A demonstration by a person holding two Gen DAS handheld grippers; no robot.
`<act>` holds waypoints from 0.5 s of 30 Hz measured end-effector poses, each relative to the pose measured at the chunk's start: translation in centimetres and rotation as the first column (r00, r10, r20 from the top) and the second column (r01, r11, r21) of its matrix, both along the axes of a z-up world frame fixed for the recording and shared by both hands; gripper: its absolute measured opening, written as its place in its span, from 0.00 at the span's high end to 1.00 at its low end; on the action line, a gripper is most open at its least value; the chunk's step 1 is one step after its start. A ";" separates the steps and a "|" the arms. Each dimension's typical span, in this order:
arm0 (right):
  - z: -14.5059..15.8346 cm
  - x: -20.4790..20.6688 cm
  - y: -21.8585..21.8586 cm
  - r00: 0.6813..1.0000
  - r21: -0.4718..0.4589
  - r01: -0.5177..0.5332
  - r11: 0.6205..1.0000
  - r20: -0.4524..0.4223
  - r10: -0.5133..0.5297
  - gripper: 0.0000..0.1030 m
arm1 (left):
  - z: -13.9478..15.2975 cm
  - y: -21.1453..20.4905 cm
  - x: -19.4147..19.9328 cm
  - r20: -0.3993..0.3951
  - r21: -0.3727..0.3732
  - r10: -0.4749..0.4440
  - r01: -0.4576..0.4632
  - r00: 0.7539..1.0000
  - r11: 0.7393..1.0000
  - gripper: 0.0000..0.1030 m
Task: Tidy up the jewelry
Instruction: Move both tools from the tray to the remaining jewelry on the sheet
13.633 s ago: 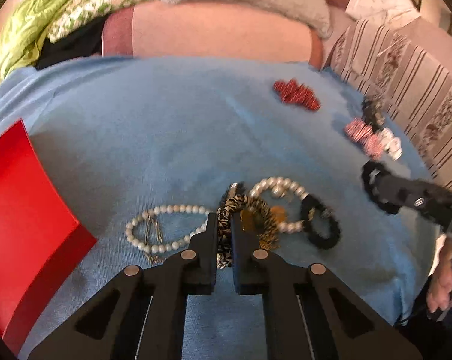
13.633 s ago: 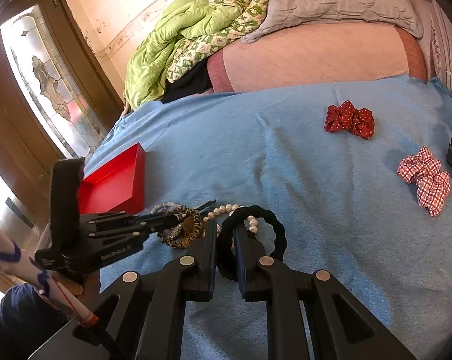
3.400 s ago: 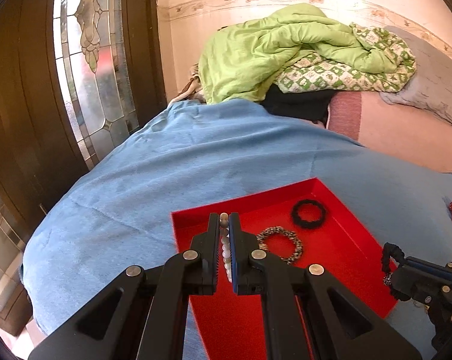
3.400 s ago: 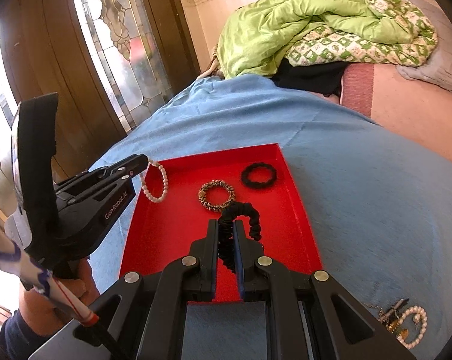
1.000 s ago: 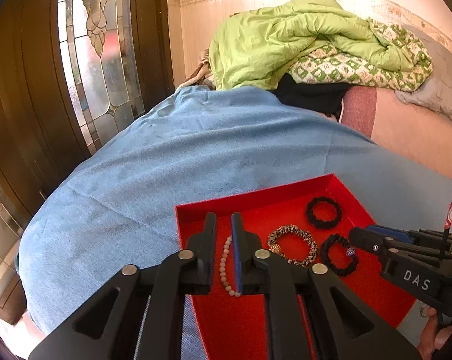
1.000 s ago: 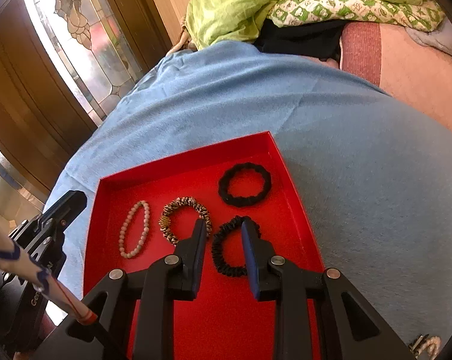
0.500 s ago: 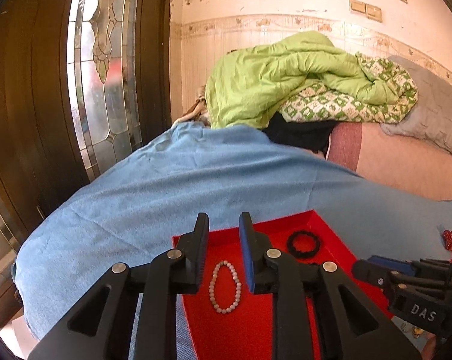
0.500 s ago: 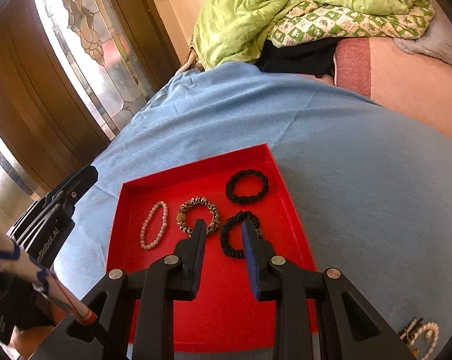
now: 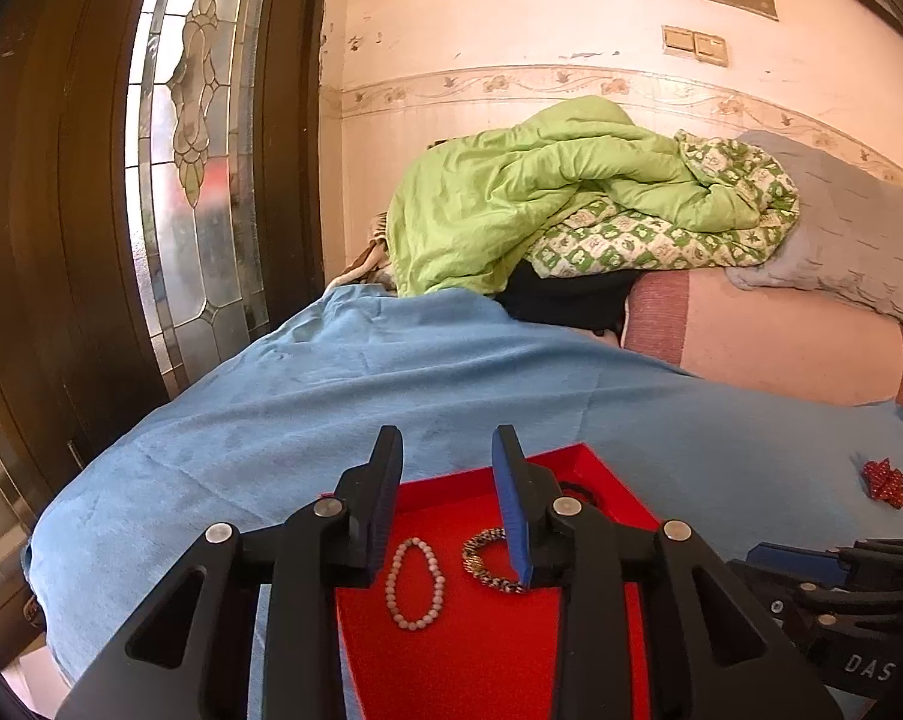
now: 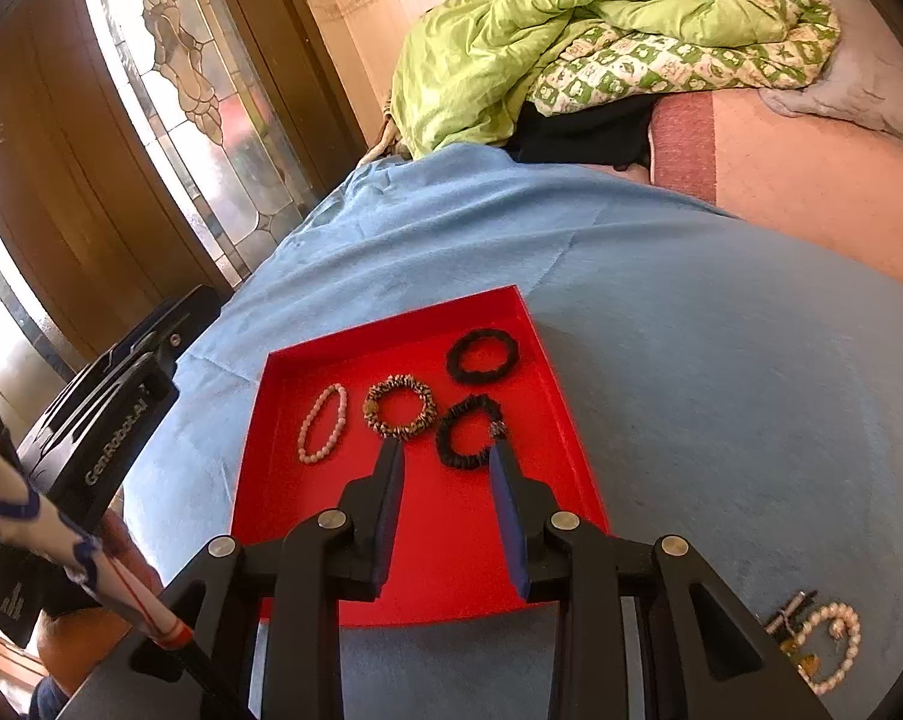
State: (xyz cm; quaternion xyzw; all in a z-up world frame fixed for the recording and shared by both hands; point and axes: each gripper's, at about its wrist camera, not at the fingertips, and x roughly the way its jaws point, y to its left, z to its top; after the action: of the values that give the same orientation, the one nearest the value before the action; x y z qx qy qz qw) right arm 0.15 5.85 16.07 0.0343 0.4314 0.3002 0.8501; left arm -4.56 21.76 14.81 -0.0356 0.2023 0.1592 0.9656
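A red tray [image 10: 439,564] lies on the blue bedspread. In it lie a pink bead bracelet [image 10: 322,423], a leopard-patterned bracelet [image 10: 400,406], a black beaded bracelet [image 10: 469,431] and a black scrunchie [image 10: 482,355]. My right gripper [image 10: 442,450] hangs above the tray's near half, its jaws opening with nothing between them. My left gripper [image 9: 445,450] is raised over the tray's [image 9: 469,648] far rim, its jaws also opening and empty; the pink bracelet [image 9: 415,583] and the leopard bracelet [image 9: 490,552] lie below it. A pearl necklace pile [image 10: 823,642] rests on the bedspread at lower right.
A green quilt [image 9: 571,204] and a grey pillow [image 9: 841,240] are heaped at the bed's head. A wooden door with stained glass [image 9: 193,180] stands to the left. A red scrunchie [image 9: 883,480] lies on the bedspread at right. A hand [image 10: 91,618] holds the left gripper.
Both grippers have let go of their bracelets, which now lie in the tray. Both have lifted and drawn back from it, jaws spreading wider.
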 end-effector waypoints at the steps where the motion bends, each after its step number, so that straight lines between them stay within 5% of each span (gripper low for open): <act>1: 0.1 -0.1 -0.3 1.000 0.000 0.002 1.000 0.000 -0.002 0.69 | 0.0 -0.3 -0.1 0.001 0.000 -0.004 0.004 1.000 1.000 0.71; 15: 1.2 -3.2 -7.2 0.997 0.015 0.072 0.997 0.007 -0.072 0.68 | 0.2 -5.4 -1.9 -0.003 0.031 -0.071 0.071 0.997 0.997 0.71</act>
State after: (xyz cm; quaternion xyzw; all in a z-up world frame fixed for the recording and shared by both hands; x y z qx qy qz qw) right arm -3.08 -1.35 17.28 0.0548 0.4246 0.2727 0.8616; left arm -6.46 16.32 14.98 -0.0134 0.2017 0.1278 0.9710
